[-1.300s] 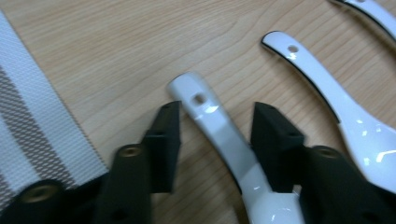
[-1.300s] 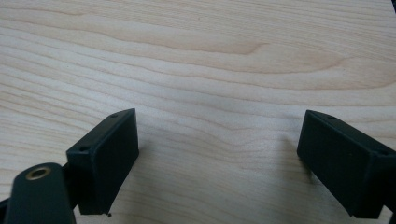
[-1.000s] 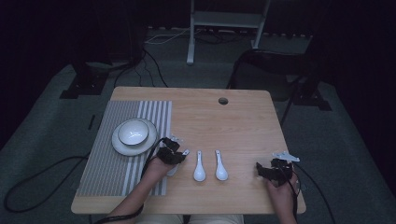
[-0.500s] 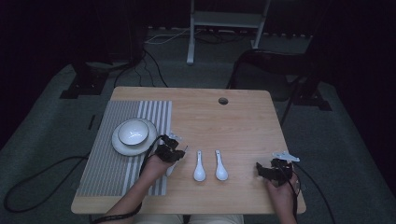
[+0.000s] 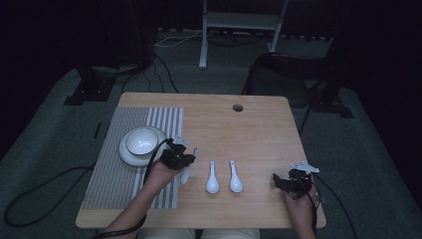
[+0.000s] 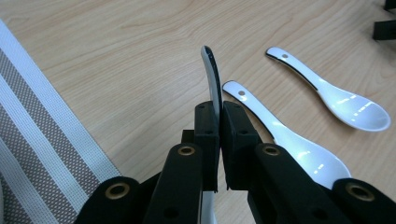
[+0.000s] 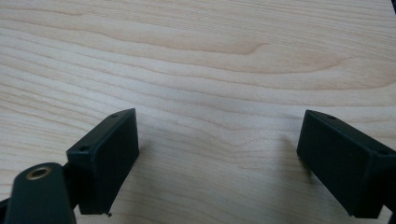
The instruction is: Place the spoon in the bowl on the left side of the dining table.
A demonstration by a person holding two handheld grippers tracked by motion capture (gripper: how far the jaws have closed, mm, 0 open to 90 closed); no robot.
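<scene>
- Bare counter [image 5: 249, 129] lies open across the far half and between the 2 loose spoons [image 5: 212, 178] and the right gripper [image 5: 283, 181].
- The bowl [image 5: 142, 141] on its plate blocks the near-left striped mat [image 5: 114, 172].

Your left gripper [image 5: 185, 158] is clamped tight, jaws nearly meeting, forearm angled in from below. Your right gripper [image 5: 284, 182] rests low with jaws spread wide.

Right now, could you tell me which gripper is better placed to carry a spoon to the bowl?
Left: the left gripper already clamps a spoon beside the bowl; the right gripper is open, far off.
</scene>
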